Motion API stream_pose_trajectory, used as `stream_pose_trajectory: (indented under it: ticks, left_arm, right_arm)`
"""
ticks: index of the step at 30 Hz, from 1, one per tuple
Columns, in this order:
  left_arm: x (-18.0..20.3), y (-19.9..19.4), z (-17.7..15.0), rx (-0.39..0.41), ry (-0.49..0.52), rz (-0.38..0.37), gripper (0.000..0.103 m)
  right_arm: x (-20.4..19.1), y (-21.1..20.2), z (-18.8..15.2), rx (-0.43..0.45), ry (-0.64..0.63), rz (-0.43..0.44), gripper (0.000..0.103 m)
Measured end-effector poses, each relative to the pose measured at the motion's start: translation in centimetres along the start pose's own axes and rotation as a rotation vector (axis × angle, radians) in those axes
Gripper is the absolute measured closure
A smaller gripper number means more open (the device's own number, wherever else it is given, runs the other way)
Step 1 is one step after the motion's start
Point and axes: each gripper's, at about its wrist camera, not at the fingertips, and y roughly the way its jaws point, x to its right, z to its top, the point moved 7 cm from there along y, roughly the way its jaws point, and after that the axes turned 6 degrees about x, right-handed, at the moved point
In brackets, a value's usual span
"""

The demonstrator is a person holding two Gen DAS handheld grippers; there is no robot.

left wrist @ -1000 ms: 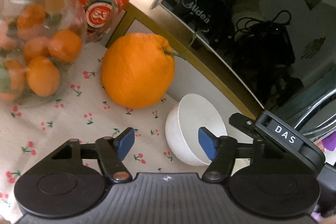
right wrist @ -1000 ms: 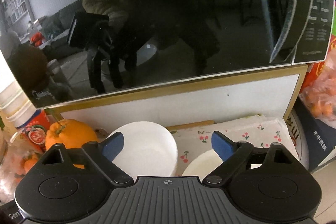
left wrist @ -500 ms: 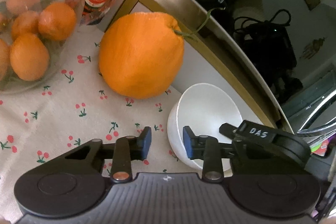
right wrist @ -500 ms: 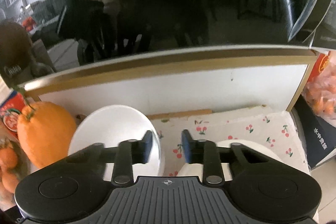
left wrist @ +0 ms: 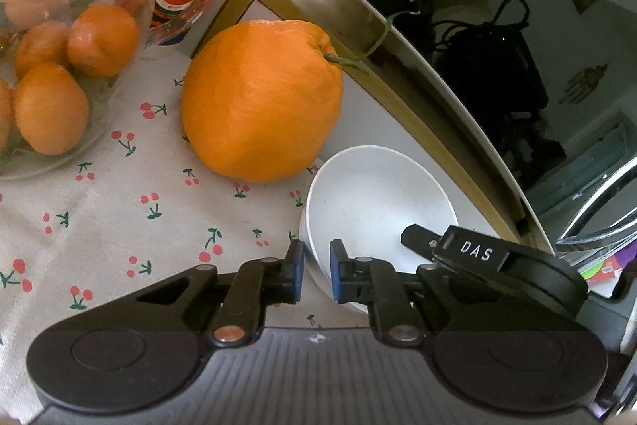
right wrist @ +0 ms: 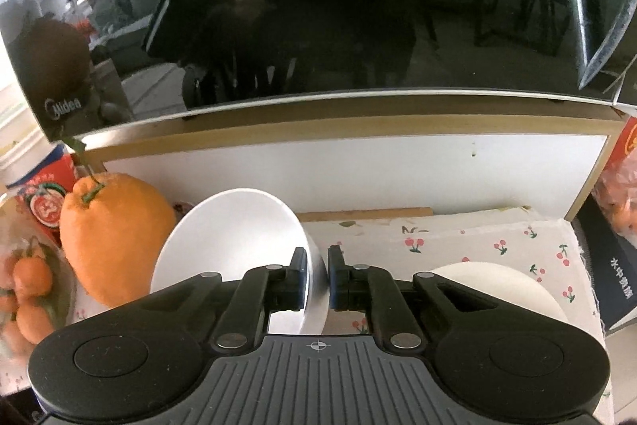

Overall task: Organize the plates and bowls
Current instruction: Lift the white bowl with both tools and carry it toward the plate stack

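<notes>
Bowl (left wrist: 378, 202) sat on tabletop (left wrist: 79, 226) beside orange (left wrist: 260, 98), plate (right wrist: 497, 285) to its right. Both jaws had just closed from wide apart. L gripper (left wrist: 316, 275) clamped bowl's near-left rim; R gripper (right wrist: 317, 275) clamped its right rim, wall between pads. Judged: two-handed grasp made, bowl ready to lift.

White bowl (left wrist: 378, 202), empty, upright, on cherry-print cloth (left wrist: 99, 226) just beside a large orange (left wrist: 258, 106). Rim pinched from both sides. White plate (right wrist: 497, 285) flat, nearby.
</notes>
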Motion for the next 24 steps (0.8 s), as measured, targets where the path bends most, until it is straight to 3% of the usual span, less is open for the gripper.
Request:
stream_pose_trajectory:
  ticks: [14, 24]
  left_arm:
    - [0.4, -1.1, -0.1, 0.026, 0.023, 0.012, 0.092]
    - [1.7, -4.6, 0.3, 0.016, 0.071, -0.005, 0.092]
  right_arm:
    - [0.4, -0.7, -0.2, 0.01, 0.058, 0.033, 0.093]
    - [0.1, -4.3, 0.4, 0.035, 0.079, 0.026, 0.092]
